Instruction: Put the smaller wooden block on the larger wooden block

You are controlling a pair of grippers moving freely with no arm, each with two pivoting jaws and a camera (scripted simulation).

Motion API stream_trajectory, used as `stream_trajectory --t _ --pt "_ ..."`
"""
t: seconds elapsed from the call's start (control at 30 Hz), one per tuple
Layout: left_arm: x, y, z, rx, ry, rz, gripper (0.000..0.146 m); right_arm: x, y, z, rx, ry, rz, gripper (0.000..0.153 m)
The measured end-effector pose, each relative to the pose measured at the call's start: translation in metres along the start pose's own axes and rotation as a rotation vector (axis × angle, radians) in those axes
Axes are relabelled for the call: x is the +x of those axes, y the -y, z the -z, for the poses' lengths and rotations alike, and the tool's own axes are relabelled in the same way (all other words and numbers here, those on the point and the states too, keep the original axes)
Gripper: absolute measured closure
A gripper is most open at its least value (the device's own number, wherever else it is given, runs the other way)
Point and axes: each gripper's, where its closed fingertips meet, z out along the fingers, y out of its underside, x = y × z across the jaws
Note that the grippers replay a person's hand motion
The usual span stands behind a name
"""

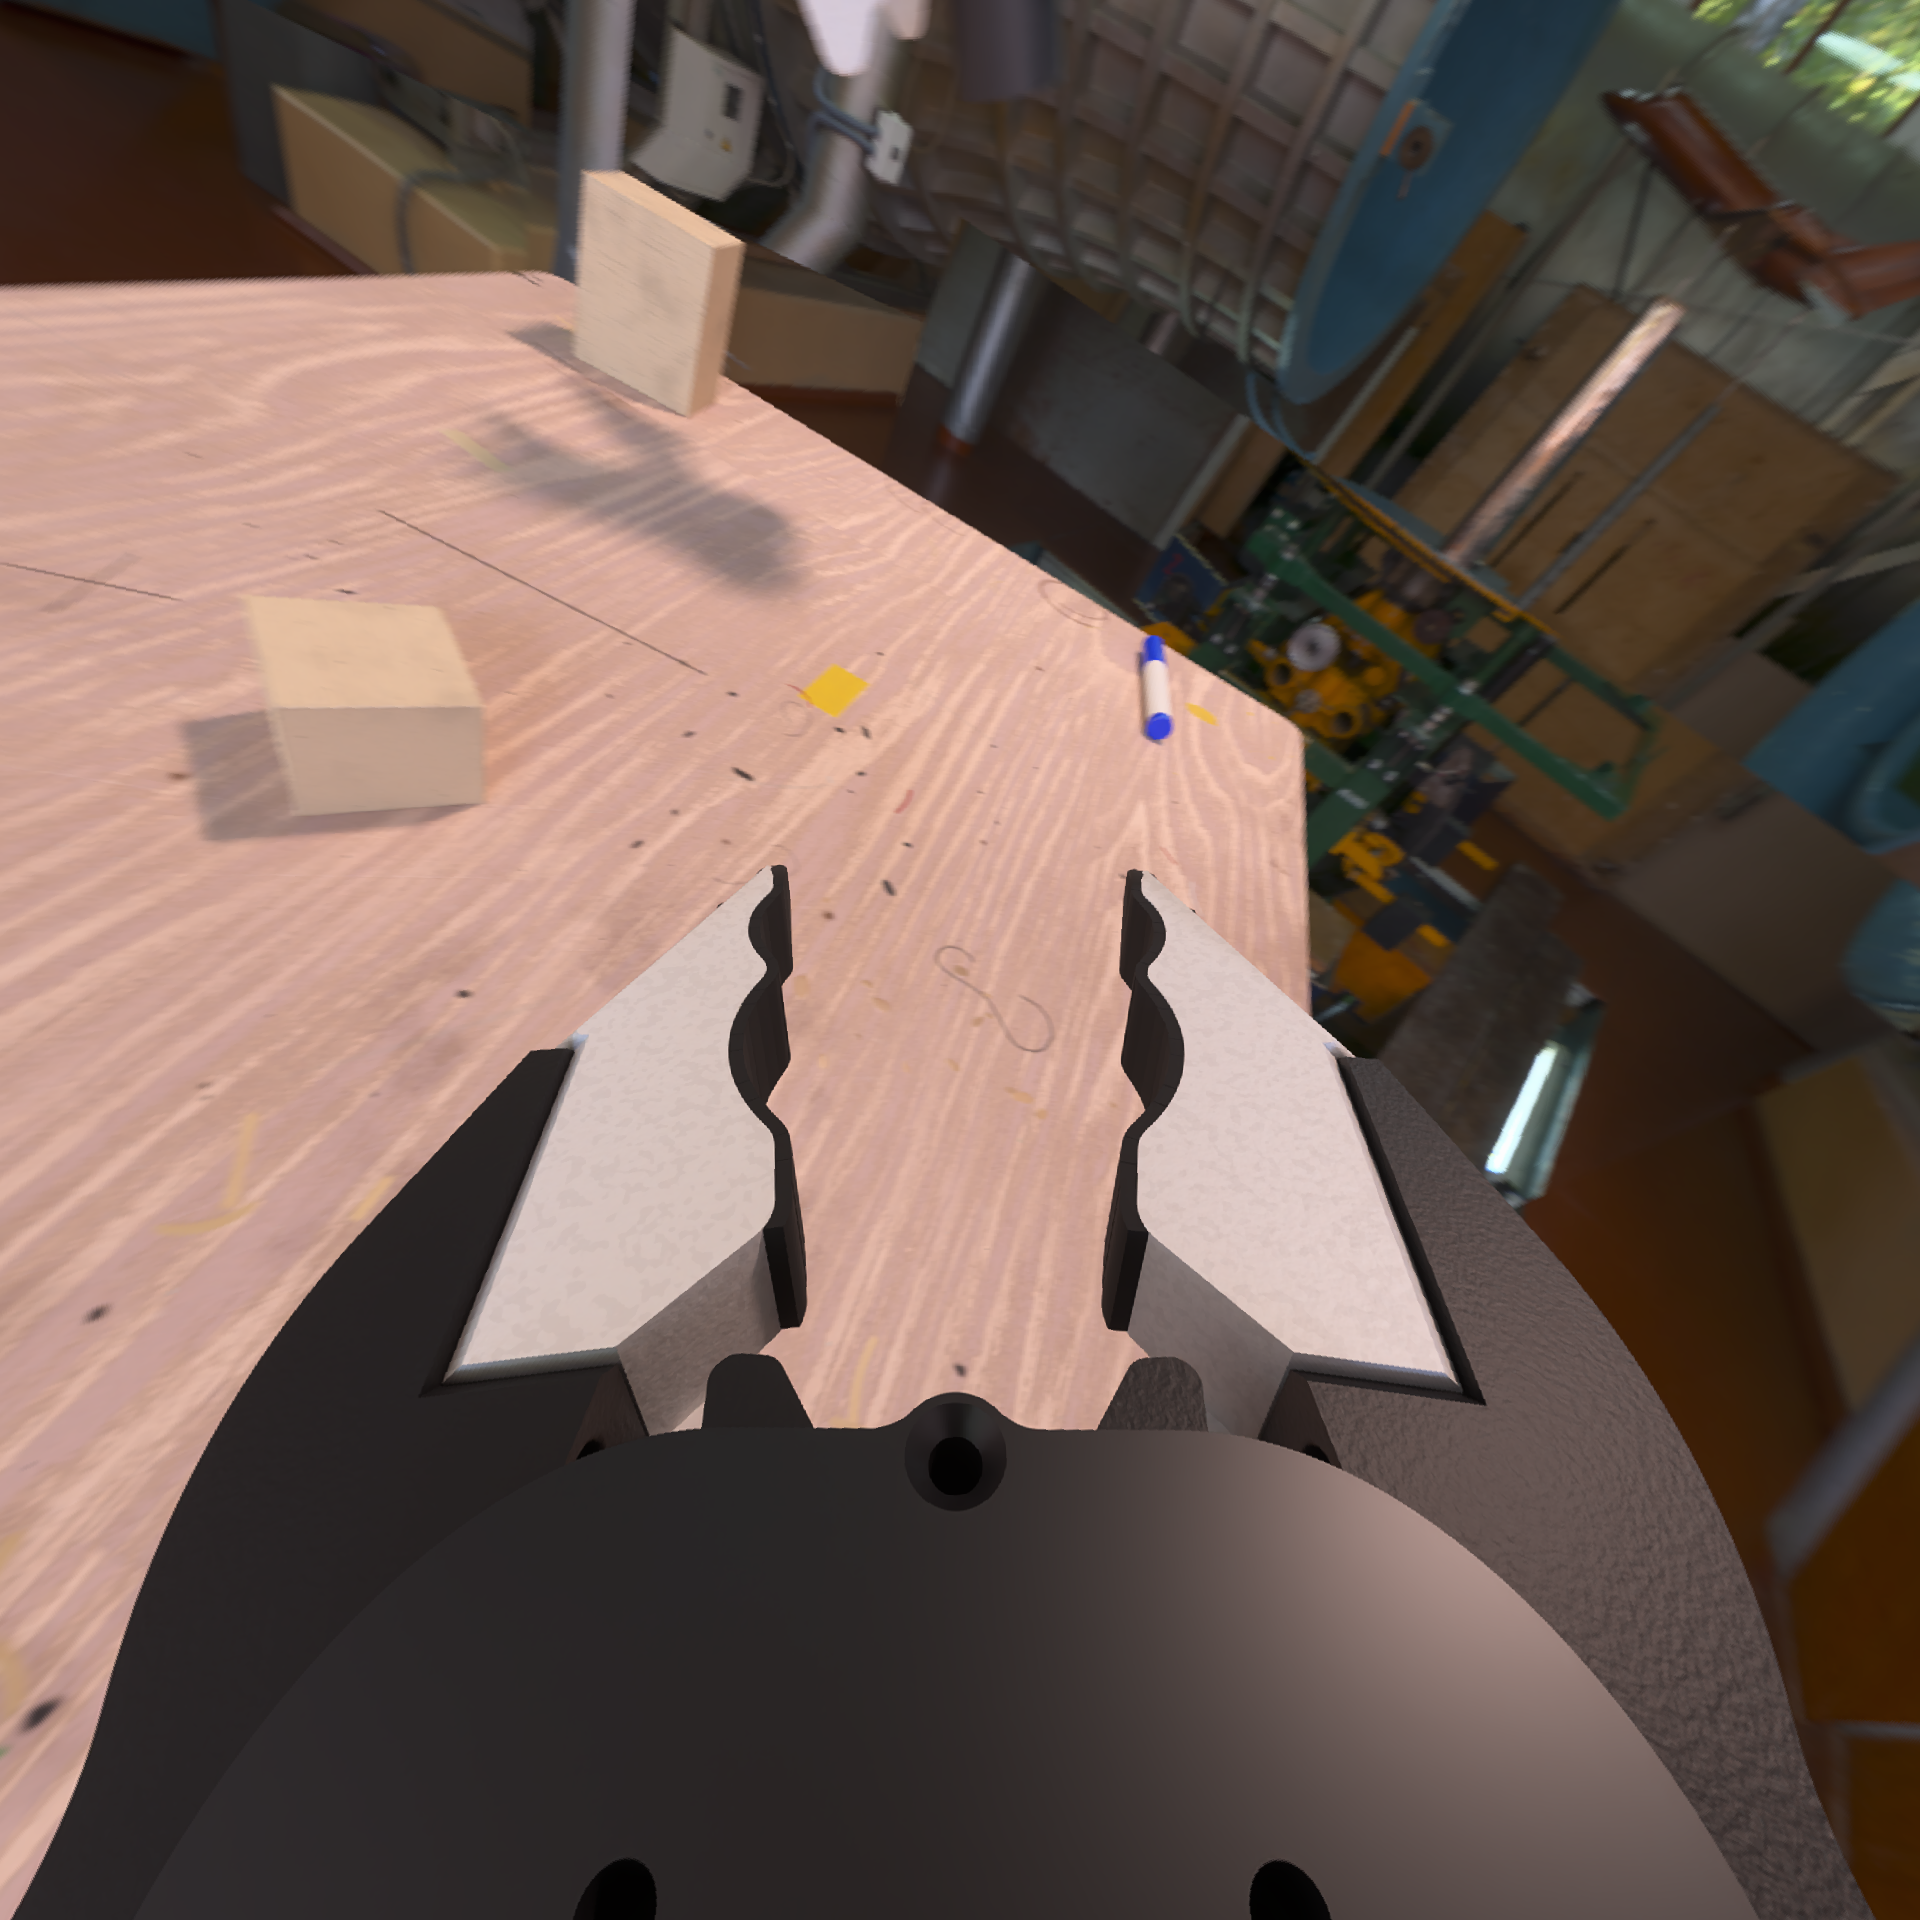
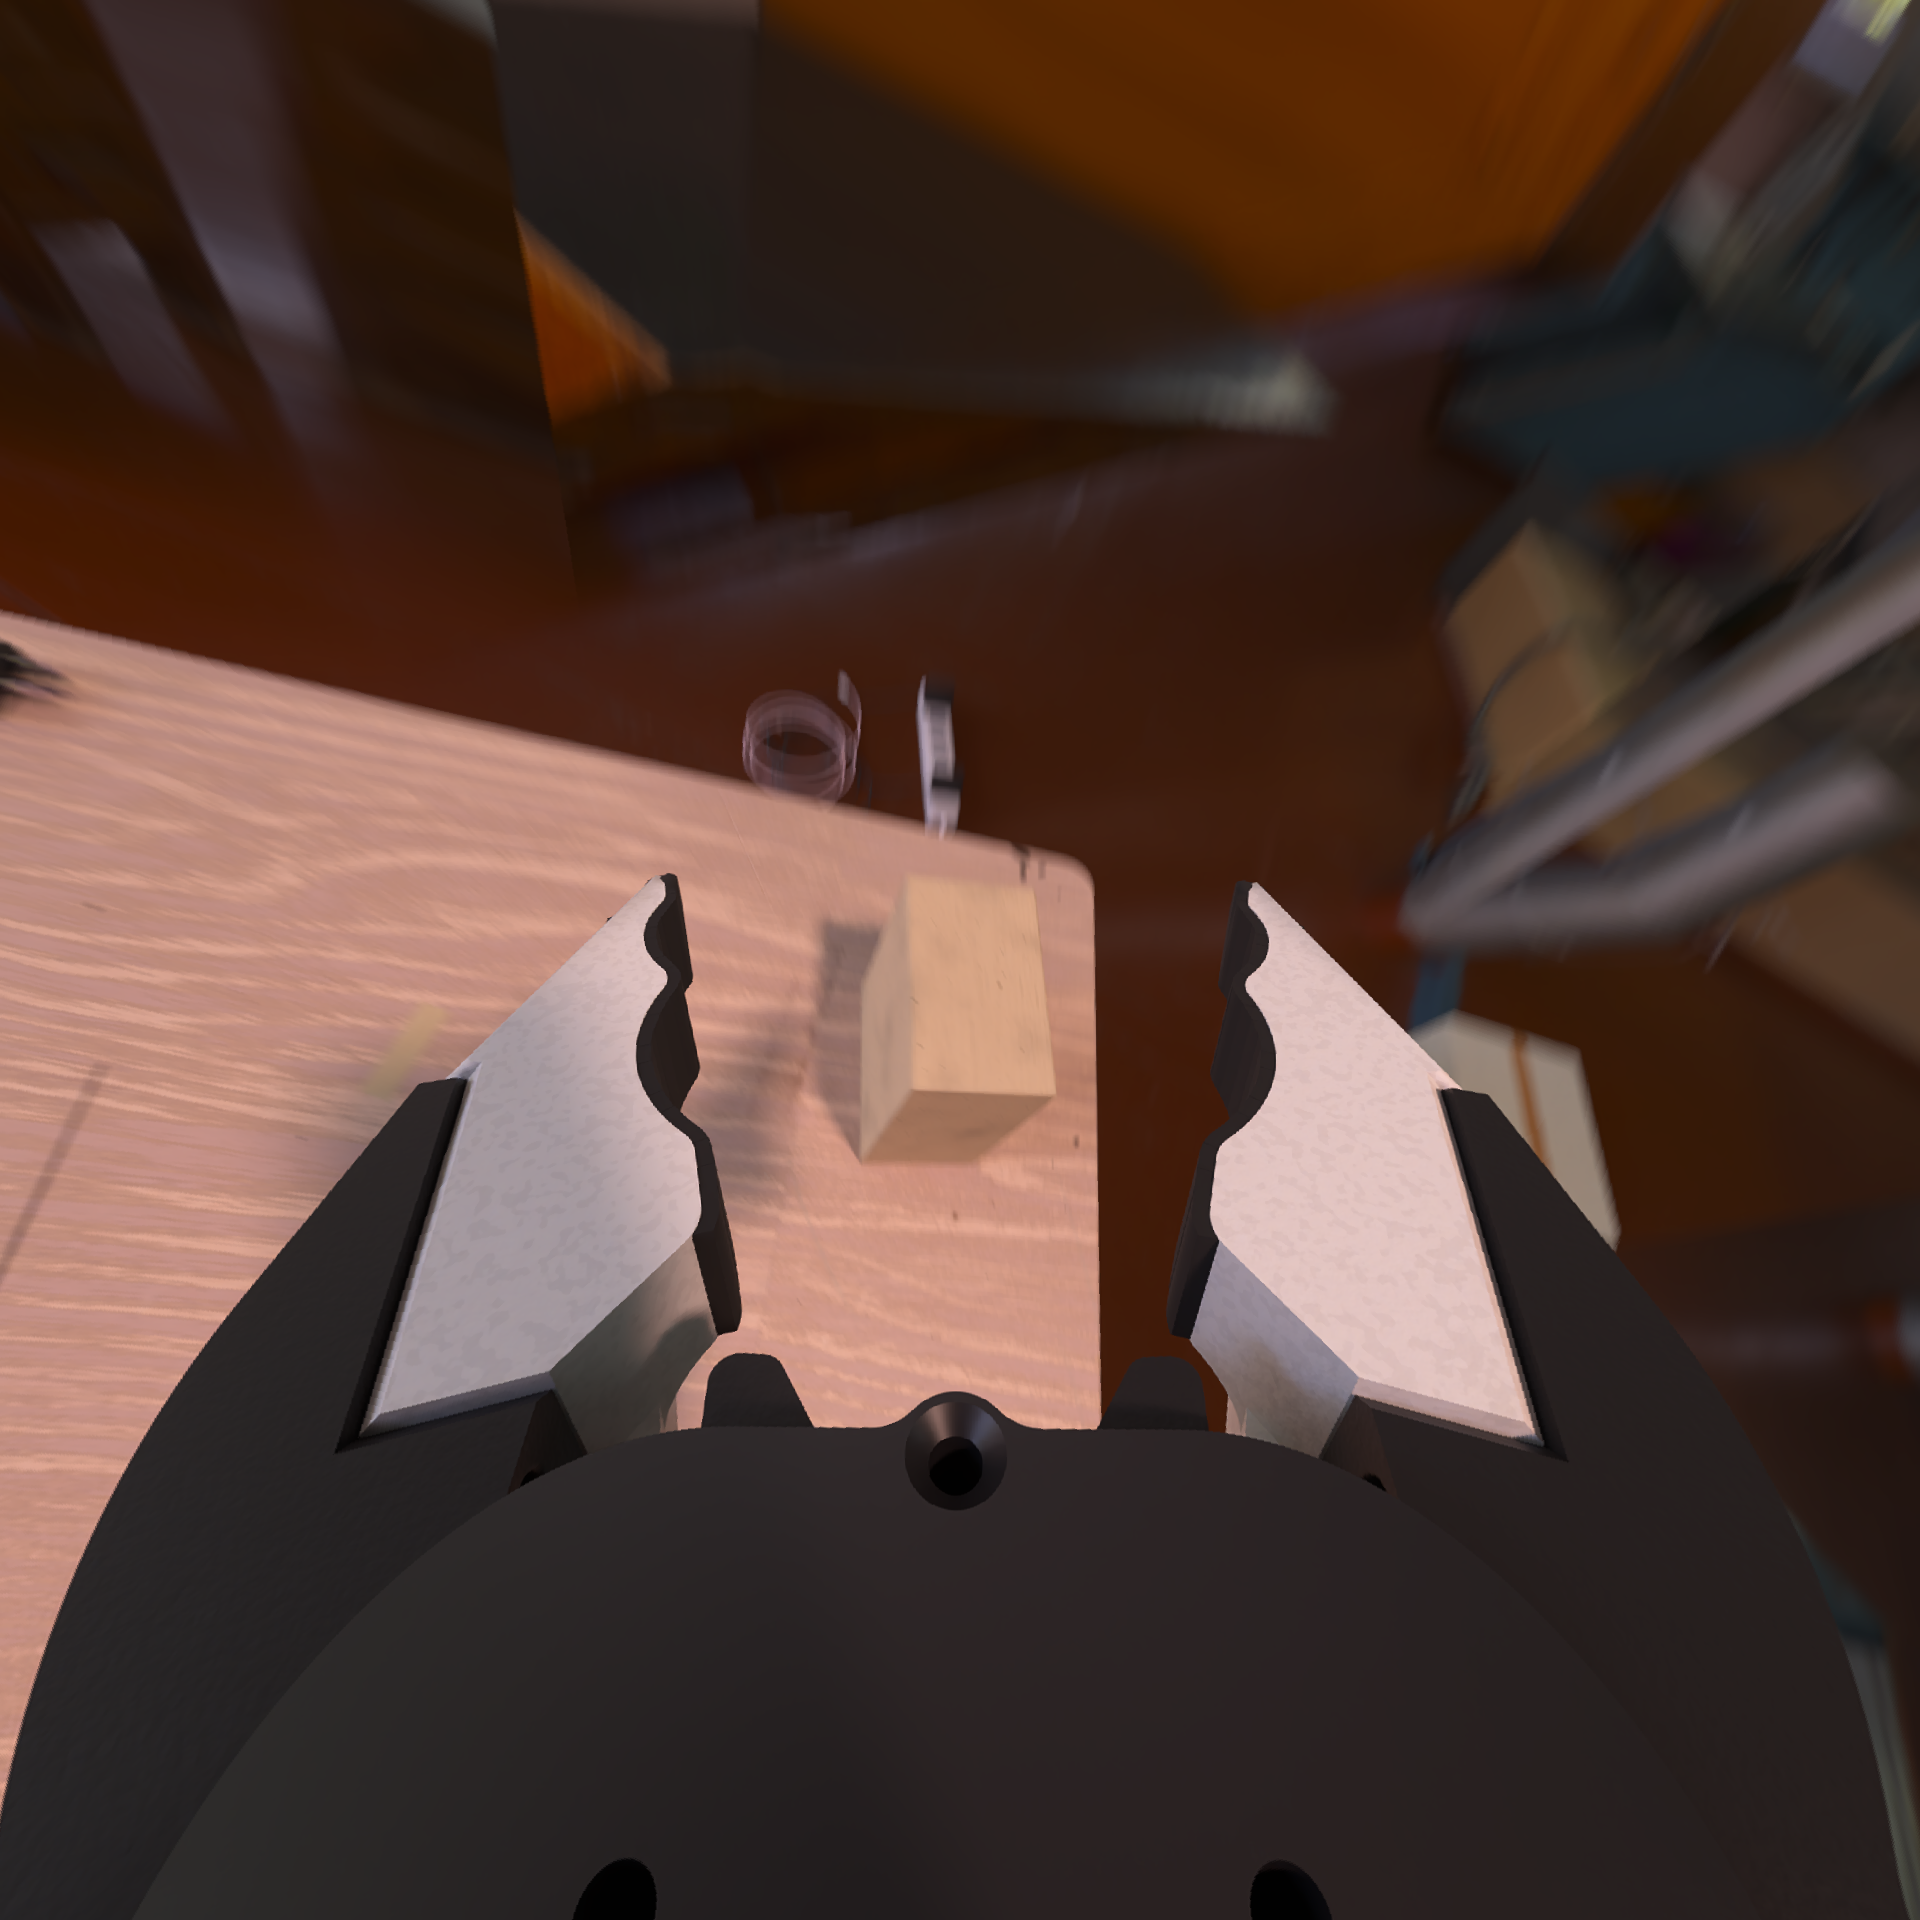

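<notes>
Two wooden blocks sit on the pale wood-grain surface [image 1: 644,935] in the left wrist view. The block at about ten o'clock from the left gripper [image 1: 954,883] is squat and boxy [image 1: 364,707], lying flat with its shadow to its left. The other block [image 1: 655,301], at about eleven o'clock and farther off, stands upright as a thin slab close to the surface's far edge. The two are well apart, and which is the larger cannot be told with certainty from this view.

The left gripper is released, its jaws spread over bare surface, grasping nothing. A blue-and-white marker [image 1: 1155,691] lies at about one o'clock near the right edge, with a small yellow square mark [image 1: 834,689] at twelve o'clock between it and the squat block.

In the blurred right wrist view, the right gripper [image 2: 954,894] is likewise released, empty, its jaws wide. A wooden block [image 2: 956,1029] stands at twelve o'clock between the fingertips' lines, near the surface's rounded corner [image 2: 1075,883], clear of both fingers. A transparent ring-shaped thing [image 2: 795,743] sits at eleven o'clock by the far edge.
</notes>
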Motion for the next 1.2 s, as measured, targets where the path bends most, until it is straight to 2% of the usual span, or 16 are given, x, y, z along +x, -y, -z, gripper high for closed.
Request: stream_trajectory --t 0.07,0.13,0.17,0.23,0.3,0.37,0.47,0.63,0.87,1.07,1.2 --pt "-0.008 0.001 0.005 0.006 0.057 -0.029 0.081 -0.032 0.023 0.065 0.227 -0.012 0.066 0.050" --pt "-0.013 0.000 0.009 0.006 0.091 -0.052 0.078 -0.093 0.036 0.125 0.409 0.077 0.138 0.053" --pt "-0.013 0.000 0.010 0.007 0.099 -0.060 0.077 -0.136 0.035 0.146 0.461 0.188 0.168 0.056" --pt "-0.011 -0.002 0.013 0.012 0.105 -0.070 0.077 -0.233 0.014 0.168 0.433 0.479 0.214 0.058" --pt "-0.006 -0.003 0.015 0.021 0.094 -0.068 0.077 -0.317 -0.018 0.162 0.317 0.703 0.249 0.055" --pt "0.002 -0.003 0.017 0.034 0.077 -0.061 0.078 -0.376 -0.051 0.133 0.195 0.790 0.279 0.051" --pt "0.016 -0.003 0.024 0.041 0.068 -0.071 0.078 -0.429 -0.090 0.085 0.016 0.860 0.272 0.051" --pt "0.033 -0.006 0.045 0.056 0.093 -0.108 0.077 -0.457 -0.117 0.046 -0.089 0.864 0.302 0.058" --pt "0.036 -0.010 0.065 0.086 0.093 -0.095 0.077 -0.461 -0.127 0.030 -0.123 0.789 0.333 0.053" --pt "0.037 -0.010 0.067 0.092 0.087 -0.101 0.077 -0.464 -0.133 0.024 -0.144 0.787 0.349 0.077" --pt "0.037 -0.008 0.066 0.096 0.080 -0.096 0.078 -0.465 -0.127 0.029 -0.093 0.782 0.357 0.078"
